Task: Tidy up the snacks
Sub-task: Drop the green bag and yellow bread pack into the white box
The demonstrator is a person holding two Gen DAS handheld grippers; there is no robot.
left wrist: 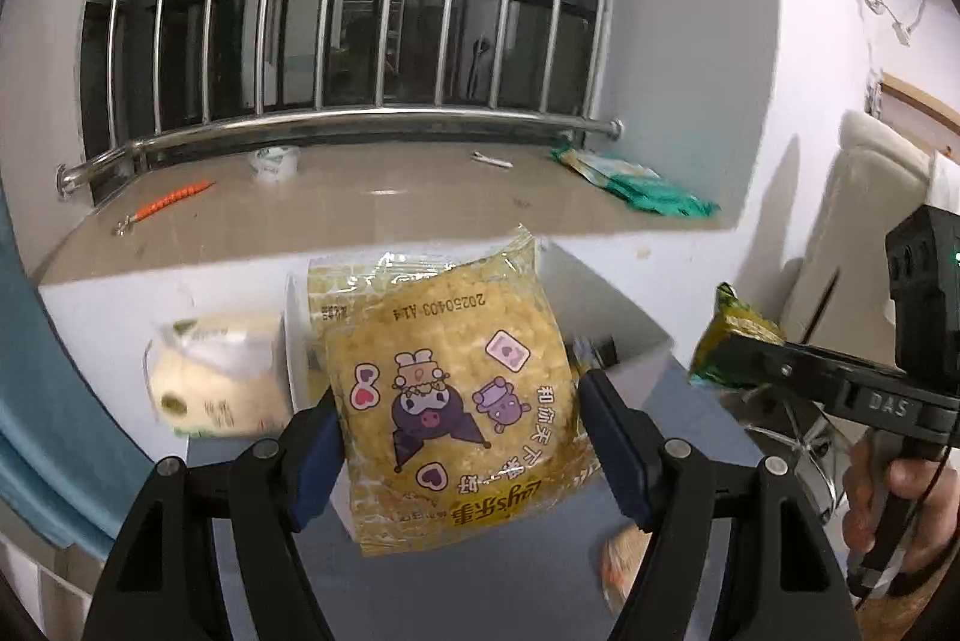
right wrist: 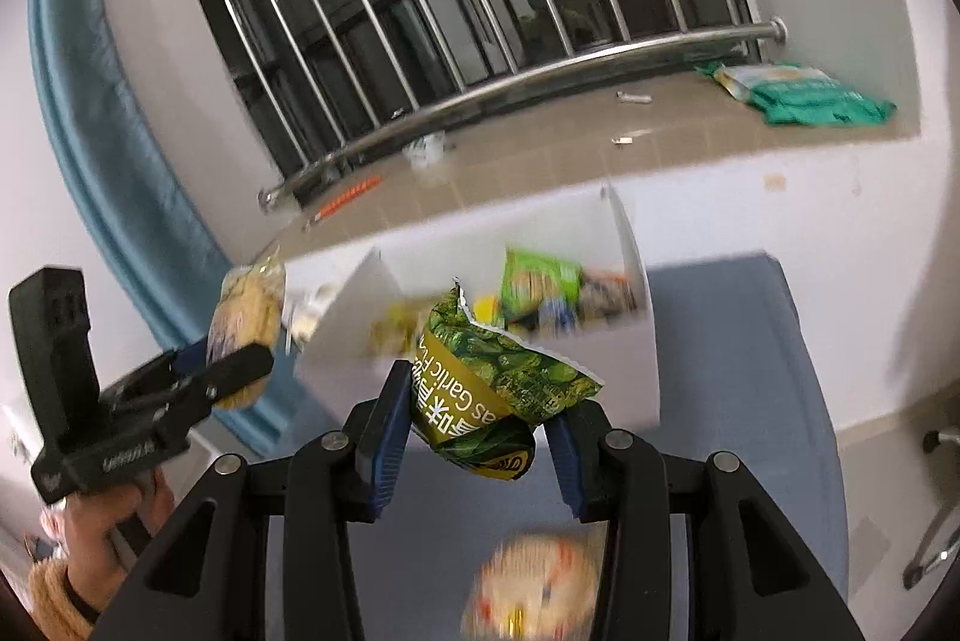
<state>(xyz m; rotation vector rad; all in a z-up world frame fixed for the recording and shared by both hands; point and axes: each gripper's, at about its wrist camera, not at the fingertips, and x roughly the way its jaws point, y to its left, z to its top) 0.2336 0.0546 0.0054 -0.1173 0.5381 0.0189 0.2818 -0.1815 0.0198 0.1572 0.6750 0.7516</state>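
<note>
While L gripper (left wrist: 456, 437) clamps yellow cracker pkt (left wrist: 447, 401), R gripper (right wrist: 480, 437) grips green pea pkt (right wrist: 498, 389).

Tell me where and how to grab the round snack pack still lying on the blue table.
Take the round snack pack across its flat disc, one finger on each side edge, coming straight down from above. It lies flat on the blue table, so only its rim offers purchase. Both tools are full, so empty one first; its outline is blurred here.

We held 2 snacks above the blue table (right wrist: 750, 341): a yellow rice-cracker packet (left wrist: 447, 401) upright, and a crumpled green garlic-pea bag (right wrist: 498, 389) near the white box (right wrist: 630, 245).
</note>
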